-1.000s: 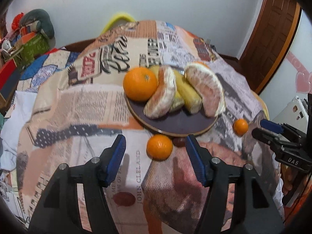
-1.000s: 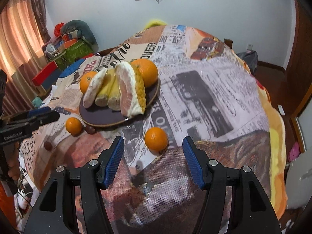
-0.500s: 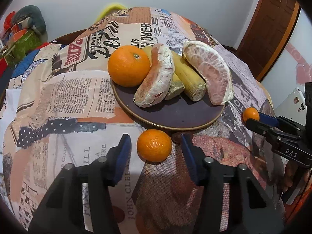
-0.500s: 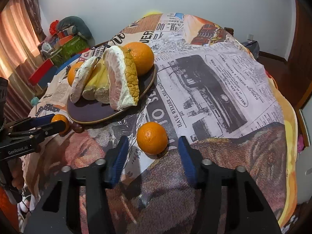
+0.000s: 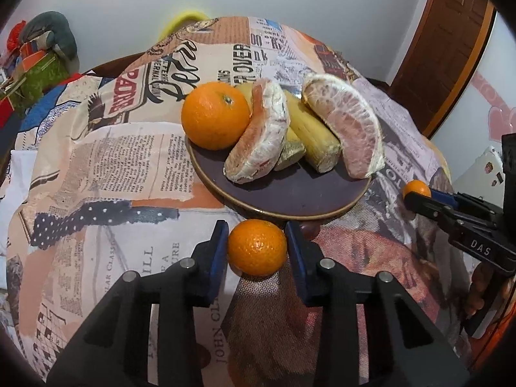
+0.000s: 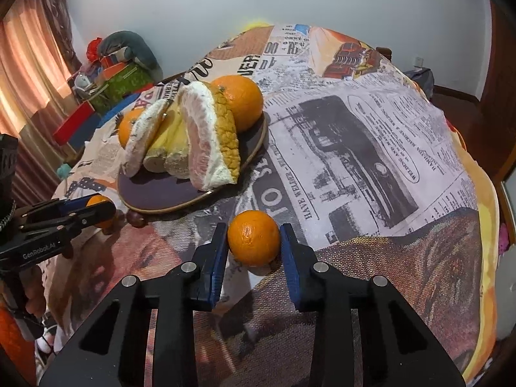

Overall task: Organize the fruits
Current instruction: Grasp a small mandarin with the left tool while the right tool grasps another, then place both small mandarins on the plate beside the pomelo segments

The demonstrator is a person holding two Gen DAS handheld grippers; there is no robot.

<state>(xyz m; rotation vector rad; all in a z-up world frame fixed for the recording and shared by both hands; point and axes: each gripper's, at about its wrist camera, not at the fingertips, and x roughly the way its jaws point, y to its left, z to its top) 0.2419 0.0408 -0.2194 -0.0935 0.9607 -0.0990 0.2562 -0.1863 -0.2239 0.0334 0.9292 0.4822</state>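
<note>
Holding one large orange [image 5: 215, 114], two peeled pomelo wedges [image 5: 260, 138] and yellow pieces, the dark plate [image 5: 290, 196] sits on the counter. Left tongs [image 5: 256, 248] pinch a small orange [image 5: 257, 247] just before the plate; right tongs [image 6: 253, 242] pinch another small orange [image 6: 253, 238].

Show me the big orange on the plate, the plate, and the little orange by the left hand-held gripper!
big orange [image 5: 215, 115], left wrist view, middle of its peel.
plate [image 5: 290, 196], left wrist view, bare dark front part.
little orange [image 5: 257, 247], left wrist view, middle of its peel.
</note>
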